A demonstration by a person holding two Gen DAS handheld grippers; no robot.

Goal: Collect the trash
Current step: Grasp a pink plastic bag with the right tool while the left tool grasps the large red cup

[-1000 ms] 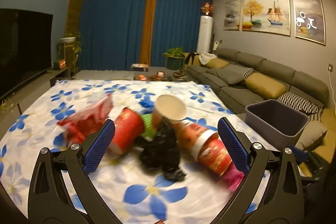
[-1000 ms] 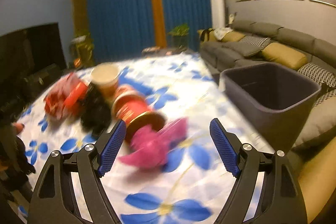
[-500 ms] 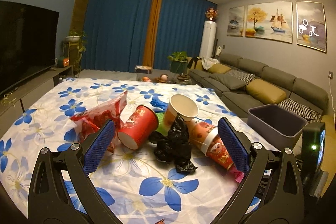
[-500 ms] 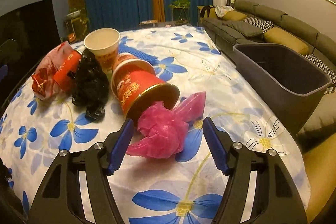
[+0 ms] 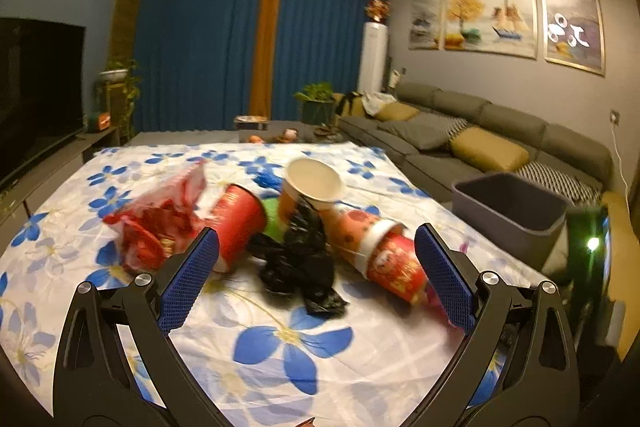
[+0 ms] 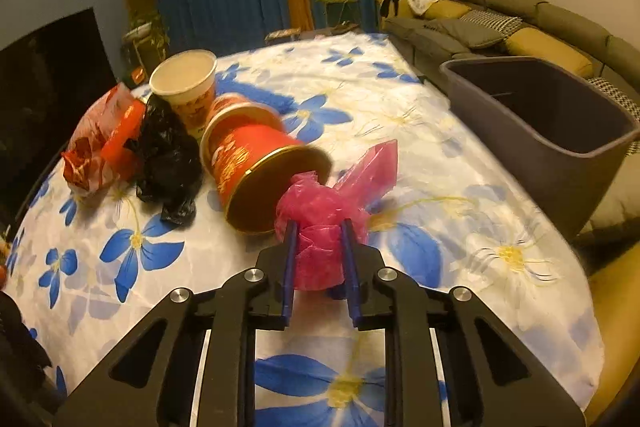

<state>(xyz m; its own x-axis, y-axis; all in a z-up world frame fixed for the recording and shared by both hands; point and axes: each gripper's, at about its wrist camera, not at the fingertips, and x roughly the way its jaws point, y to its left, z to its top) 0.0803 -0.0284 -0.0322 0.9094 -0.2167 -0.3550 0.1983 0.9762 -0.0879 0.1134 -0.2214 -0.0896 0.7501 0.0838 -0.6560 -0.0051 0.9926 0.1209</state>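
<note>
A crumpled pink plastic bag (image 6: pixel 352 183) lies on the floral tablecloth (image 6: pixel 400 99) against the mouth of a tipped red cup (image 6: pixel 248 163). My right gripper (image 6: pixel 319 223) is closing, and its blue pads press the bag's near end from both sides. Behind the cup are a black bag (image 6: pixel 168 155), an upright paper cup (image 6: pixel 188 87) and a red snack wrapper (image 6: pixel 96 147). My left gripper (image 5: pixel 316 235) stands open before the same pile, with the black bag (image 5: pixel 298 259) between and beyond its pads, which touch nothing.
A grey bin (image 6: pixel 552 131) stands off the table's right edge, open side up, in front of the sofa (image 6: pixel 520 23). In the left wrist view the bin (image 5: pixel 516 211) is at the right, with the right hand's device (image 5: pixel 588 267) beside it.
My right gripper has come down over the pink bag and its jaws have narrowed from wide open onto it. The left gripper stays open and has dipped a little toward the pile.
</note>
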